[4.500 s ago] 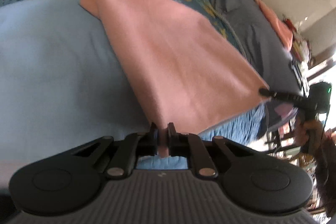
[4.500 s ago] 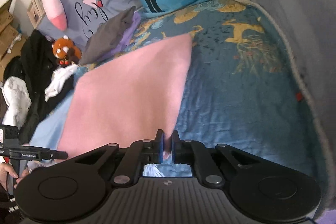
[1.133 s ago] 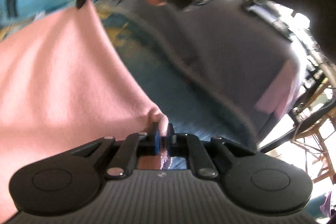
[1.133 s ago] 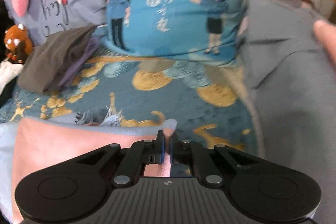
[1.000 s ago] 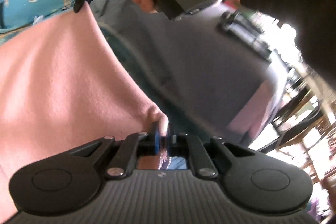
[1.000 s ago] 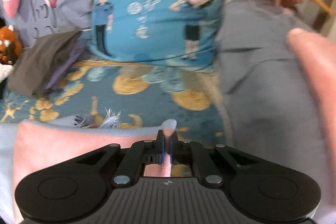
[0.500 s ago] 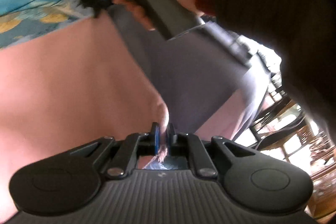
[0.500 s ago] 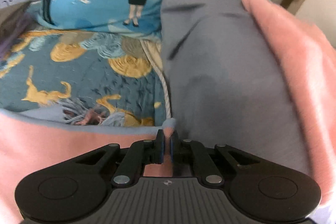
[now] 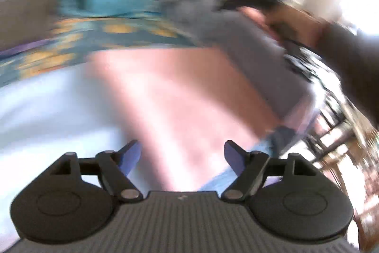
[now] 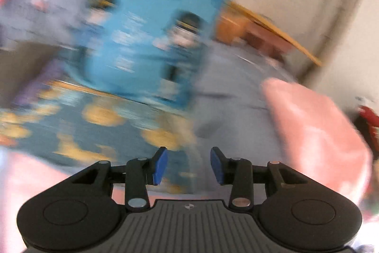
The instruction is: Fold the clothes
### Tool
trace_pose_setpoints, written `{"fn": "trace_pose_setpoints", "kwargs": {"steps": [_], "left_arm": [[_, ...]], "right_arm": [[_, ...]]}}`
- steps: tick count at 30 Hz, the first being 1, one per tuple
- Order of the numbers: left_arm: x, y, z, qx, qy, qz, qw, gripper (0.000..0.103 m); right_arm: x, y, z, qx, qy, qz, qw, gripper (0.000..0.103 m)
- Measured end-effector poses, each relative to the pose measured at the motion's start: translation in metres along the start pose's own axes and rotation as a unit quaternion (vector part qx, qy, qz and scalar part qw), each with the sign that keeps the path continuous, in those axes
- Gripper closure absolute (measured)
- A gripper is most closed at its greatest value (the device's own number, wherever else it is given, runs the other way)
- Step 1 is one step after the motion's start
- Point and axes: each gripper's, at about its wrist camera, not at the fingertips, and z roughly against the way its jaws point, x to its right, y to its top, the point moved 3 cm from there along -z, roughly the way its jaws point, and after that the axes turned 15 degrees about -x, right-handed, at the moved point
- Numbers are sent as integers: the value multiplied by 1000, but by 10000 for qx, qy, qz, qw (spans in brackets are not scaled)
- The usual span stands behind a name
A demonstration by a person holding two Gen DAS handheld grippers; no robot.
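**Pink cloth let go, both tools spreading**

The pink cloth [image 9: 180, 96] lies flat on the bed [image 9: 42, 110], soft, light and limp (best pinched at corners or an edge). The left tool [image 9: 182, 155] and right tool [image 10: 188, 164] are both opening, nothing between their jaws. The blue cartoon pillow [image 10: 151, 46] and grey blanket [image 9: 248, 46] crowd its far side.
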Motion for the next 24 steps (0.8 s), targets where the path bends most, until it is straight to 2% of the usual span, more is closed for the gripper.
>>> {"fn": "trace_pose_setpoints", "kwargs": {"steps": [3, 5, 7, 10, 14, 16, 22, 23, 24], "left_arm": [[-88, -37, 50, 166, 450, 960, 9942, 18], [-139, -66, 79, 237, 819, 1464, 9855, 18], [-178, -98, 102, 289, 1016, 1878, 9765, 18], [-219, -139, 122, 241, 1080, 2231, 9685, 17], [-228, -176, 118, -3, 1077, 2307, 9670, 16], [-230, -188, 114, -11, 1053, 2337, 9666, 15], [-243, -209, 99, -42, 875, 2564, 9626, 13], [-244, -211, 95, -32, 844, 2599, 9619, 13], [-247, -213, 94, -22, 811, 2627, 9615, 13]], "right_arm": [[-79, -20, 29, 295, 918, 818, 9920, 64], [-140, -40, 43, 401, 1450, 1511, 9770, 64], [-201, -63, 54, 453, 1862, 2236, 9557, 64], [-297, -101, 65, 473, 2321, 3423, 9092, 64], [-392, -137, 68, 506, 2436, 4471, 8592, 66], [-424, -147, 69, 572, 2383, 4751, 8451, 66], [-478, -158, 59, 674, 2158, 5175, 8253, 66], [-484, -162, 57, 703, 2073, 5246, 8227, 68], [-490, -166, 55, 755, 1889, 5322, 8218, 76]]}}
